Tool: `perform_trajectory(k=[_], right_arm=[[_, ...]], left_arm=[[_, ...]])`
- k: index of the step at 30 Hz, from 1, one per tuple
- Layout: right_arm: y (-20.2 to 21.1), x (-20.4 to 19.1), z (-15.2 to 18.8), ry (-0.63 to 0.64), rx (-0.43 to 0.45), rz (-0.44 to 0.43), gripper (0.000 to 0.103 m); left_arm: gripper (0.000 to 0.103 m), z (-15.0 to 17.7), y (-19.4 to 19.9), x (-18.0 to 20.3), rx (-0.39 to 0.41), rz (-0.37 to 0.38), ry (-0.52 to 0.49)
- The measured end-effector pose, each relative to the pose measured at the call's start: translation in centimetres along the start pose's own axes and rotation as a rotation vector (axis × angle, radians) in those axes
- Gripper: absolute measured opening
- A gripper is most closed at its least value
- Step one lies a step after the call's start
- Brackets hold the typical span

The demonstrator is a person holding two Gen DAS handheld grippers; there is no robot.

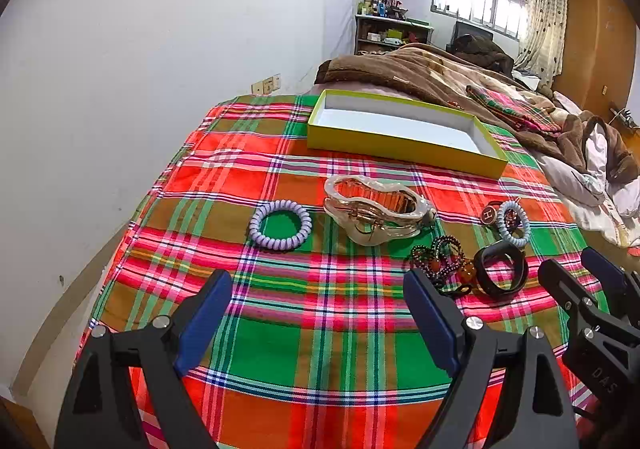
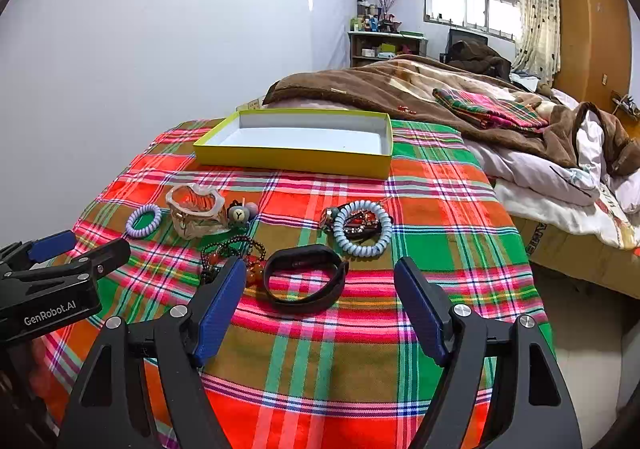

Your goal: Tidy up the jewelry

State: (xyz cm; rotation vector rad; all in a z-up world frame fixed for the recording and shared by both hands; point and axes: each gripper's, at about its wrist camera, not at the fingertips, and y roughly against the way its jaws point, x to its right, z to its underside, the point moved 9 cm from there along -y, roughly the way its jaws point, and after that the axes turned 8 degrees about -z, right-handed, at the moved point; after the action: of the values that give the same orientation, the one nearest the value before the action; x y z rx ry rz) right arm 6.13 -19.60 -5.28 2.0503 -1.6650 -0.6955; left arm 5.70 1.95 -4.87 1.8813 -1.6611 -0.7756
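Left wrist view: the left gripper (image 1: 318,315) gapes wide, holding nothing; the yellow box (image 1: 400,149) sits empty, the lilac coil tie (image 1: 280,224) and hair claw (image 1: 376,209) unsorted on the plaid cloth (image 1: 320,349). Right wrist view: the right gripper (image 2: 320,303) is equally wide and empty, the black band (image 2: 305,278) just ahead; nothing looks organized yet.

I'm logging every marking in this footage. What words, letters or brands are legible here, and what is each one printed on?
"GenRobot.AI": side of the left gripper body.
"DAS": partial letters on the right gripper body, the rest cut off.
"H": round red charm.
"Y": grey bead beside the clear hair claw.
Bottles on the far shelf: too small to read.
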Motion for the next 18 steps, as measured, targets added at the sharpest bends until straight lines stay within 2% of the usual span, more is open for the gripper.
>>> perform_trajectory(k=[18], right_arm=[[0.22,0.04,0.04,-0.002,0.0,0.0,0.076]], left_arm=[[0.089,0.03,0.15,-0.1,-0.002,0.001,0.0]])
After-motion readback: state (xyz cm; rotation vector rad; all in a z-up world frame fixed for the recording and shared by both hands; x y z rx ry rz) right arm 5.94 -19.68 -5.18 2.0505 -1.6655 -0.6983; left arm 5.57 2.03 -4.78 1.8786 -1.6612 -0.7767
